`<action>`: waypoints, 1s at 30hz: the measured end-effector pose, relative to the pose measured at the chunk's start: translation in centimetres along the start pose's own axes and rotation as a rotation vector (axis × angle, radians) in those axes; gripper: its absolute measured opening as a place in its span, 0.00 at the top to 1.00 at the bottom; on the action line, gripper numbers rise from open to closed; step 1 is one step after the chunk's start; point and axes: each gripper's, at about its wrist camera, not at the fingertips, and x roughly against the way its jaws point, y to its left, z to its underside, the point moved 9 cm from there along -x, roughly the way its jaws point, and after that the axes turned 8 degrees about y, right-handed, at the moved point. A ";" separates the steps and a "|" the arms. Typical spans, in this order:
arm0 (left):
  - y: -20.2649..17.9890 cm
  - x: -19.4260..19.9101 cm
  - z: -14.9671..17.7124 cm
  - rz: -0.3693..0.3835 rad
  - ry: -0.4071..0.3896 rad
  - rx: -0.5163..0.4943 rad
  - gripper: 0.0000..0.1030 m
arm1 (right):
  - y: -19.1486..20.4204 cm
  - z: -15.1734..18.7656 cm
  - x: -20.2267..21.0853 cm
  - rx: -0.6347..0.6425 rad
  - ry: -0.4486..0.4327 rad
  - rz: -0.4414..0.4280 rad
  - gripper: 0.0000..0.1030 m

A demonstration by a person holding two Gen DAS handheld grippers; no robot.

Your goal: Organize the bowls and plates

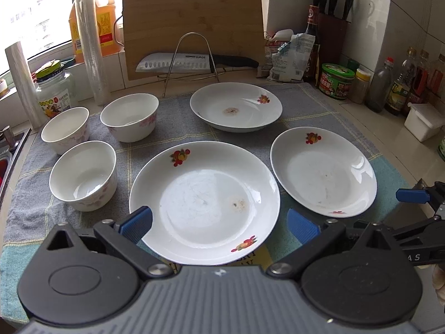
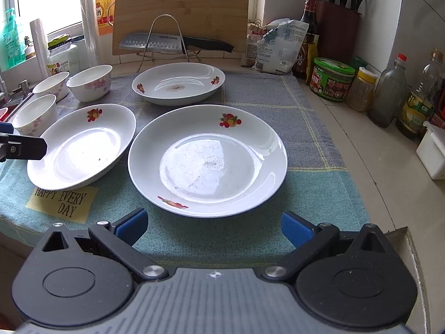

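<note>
Three white plates with fruit prints lie on a grey-green cloth point(image 1: 172, 103). The near left plate point(image 1: 204, 201) sits right in front of my left gripper point(image 1: 219, 224), which is open and empty above its near rim. The right plate point(image 1: 324, 171) point(image 2: 207, 160) lies in front of my right gripper point(image 2: 214, 226), which is open and empty short of its rim. The far plate point(image 1: 236, 107) point(image 2: 179, 83) lies at the back. Three white bowls with pink flowers point(image 1: 83, 175) point(image 1: 65, 129) point(image 1: 129, 117) stand apart at the left. The near left plate also shows in the right wrist view point(image 2: 83, 146).
A cutting board point(image 1: 192, 22), a knife point(image 1: 194, 62) on a wire rack, plastic rolls point(image 1: 91, 47) and a jar point(image 1: 54, 94) stand behind. Bottles point(image 1: 383, 89), a green-lidded tub point(image 1: 336, 80), a knife block point(image 1: 332, 30) and a white box point(image 1: 422, 121) line the right. A sink edge point(image 1: 11, 150) lies left.
</note>
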 end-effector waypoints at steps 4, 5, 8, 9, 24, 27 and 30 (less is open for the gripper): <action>-0.2 -1.2 -0.7 0.049 0.016 -0.041 0.01 | -0.3 0.6 -2.0 -0.001 0.033 0.031 0.00; -0.2 -1.5 -0.8 0.057 0.019 -0.048 0.01 | -0.3 0.7 -2.3 -0.009 0.037 0.038 0.00; -0.3 -2.2 -1.3 0.080 0.030 -0.061 0.01 | -0.4 1.1 -2.8 -0.027 0.044 0.035 0.00; -0.3 -2.5 -1.4 0.088 0.033 -0.067 0.01 | -0.4 1.0 -2.9 -0.027 0.042 0.036 0.00; -3.2 -4.5 -3.7 0.107 0.075 -0.108 0.01 | -0.6 0.2 -5.0 0.106 0.053 -0.069 0.00; -4.2 -5.0 -4.9 0.114 0.074 -0.120 0.01 | -0.5 0.1 -5.1 0.160 0.041 -0.103 0.00; -5.4 -5.6 -6.3 0.134 0.071 -0.129 0.01 | -0.5 -0.1 -5.2 0.198 0.040 -0.126 0.00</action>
